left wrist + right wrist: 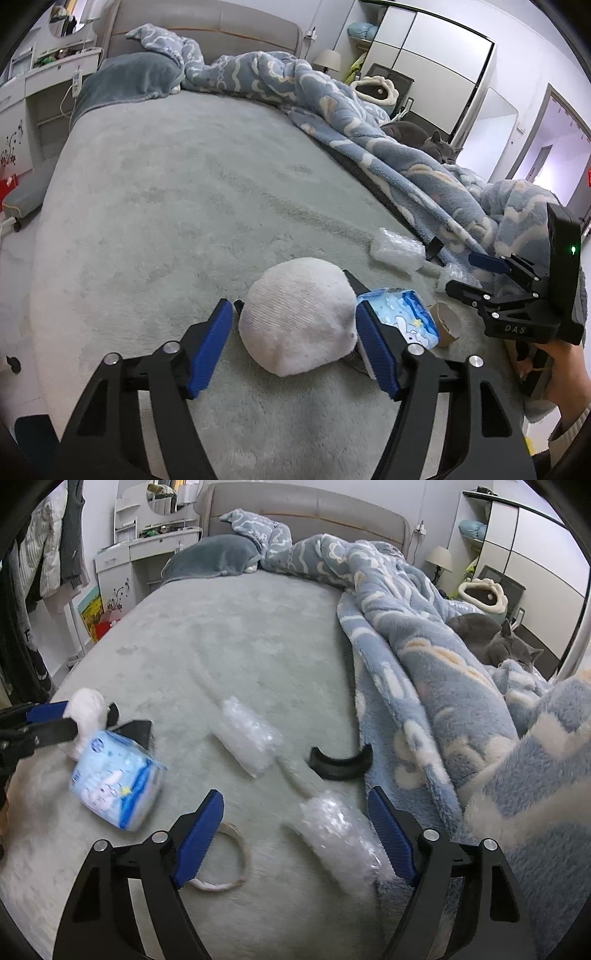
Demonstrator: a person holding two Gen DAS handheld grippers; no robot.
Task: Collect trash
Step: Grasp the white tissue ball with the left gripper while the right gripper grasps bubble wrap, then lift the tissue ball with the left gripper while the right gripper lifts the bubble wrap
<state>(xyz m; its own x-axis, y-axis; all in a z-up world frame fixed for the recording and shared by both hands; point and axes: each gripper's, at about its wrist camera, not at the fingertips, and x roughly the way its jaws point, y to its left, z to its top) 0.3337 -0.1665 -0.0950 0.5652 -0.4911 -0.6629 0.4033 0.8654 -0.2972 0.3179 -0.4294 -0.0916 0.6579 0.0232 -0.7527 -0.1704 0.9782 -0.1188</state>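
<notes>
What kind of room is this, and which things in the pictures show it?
Most likely a home bedroom. There is a wide bed with a grey padded headboard, a rumpled blue fleece blanket with white cloud shapes on it, and a small bedside lamp with a pale shade beside it.

"DAS" is printed on the black body of the right gripper (454,254), behind its blue fingers (487,263).

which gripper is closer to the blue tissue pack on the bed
Left. The left gripper has one finger touching the blue tissue pack; the right gripper sits apart, to its right.
</notes>
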